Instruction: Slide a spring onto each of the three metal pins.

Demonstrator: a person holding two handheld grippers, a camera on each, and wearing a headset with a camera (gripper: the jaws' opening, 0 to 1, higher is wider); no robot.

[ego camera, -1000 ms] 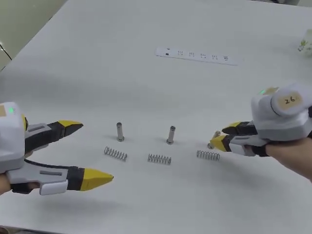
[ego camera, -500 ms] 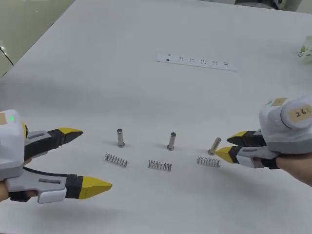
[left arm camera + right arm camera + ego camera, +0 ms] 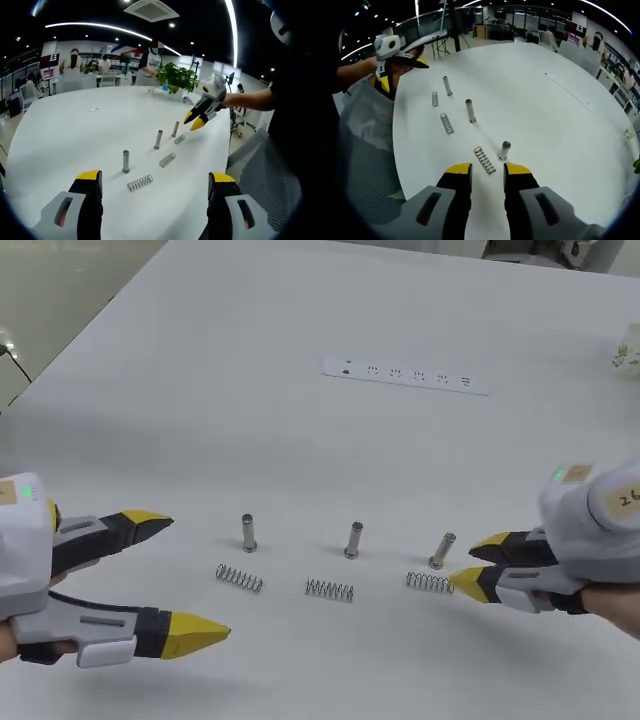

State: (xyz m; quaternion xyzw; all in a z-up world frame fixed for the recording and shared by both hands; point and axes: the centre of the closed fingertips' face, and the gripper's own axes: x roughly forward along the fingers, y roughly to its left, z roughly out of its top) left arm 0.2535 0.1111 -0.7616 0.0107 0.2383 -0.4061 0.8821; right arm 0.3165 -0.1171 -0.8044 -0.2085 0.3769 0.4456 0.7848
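**Jaws empty, nothing threaded yet**

Left gripper (image 3: 197,578) jaws are spread wide; right gripper (image 3: 465,563) jaws are slightly parted, tips beside the right spring (image 3: 429,582). Middle spring (image 3: 329,589) and left spring (image 3: 240,578) lie alongside on the desk (image 3: 300,440), each before its standing pin (image 3: 354,539). A power strip (image 3: 405,375) lies beyond.

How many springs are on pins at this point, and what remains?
None done: the three coiled wire springs lie flat on the white table before three bare upright metal pins. The left tool and right tool are open and empty; the right one points at the rightmost spring. All three remain.
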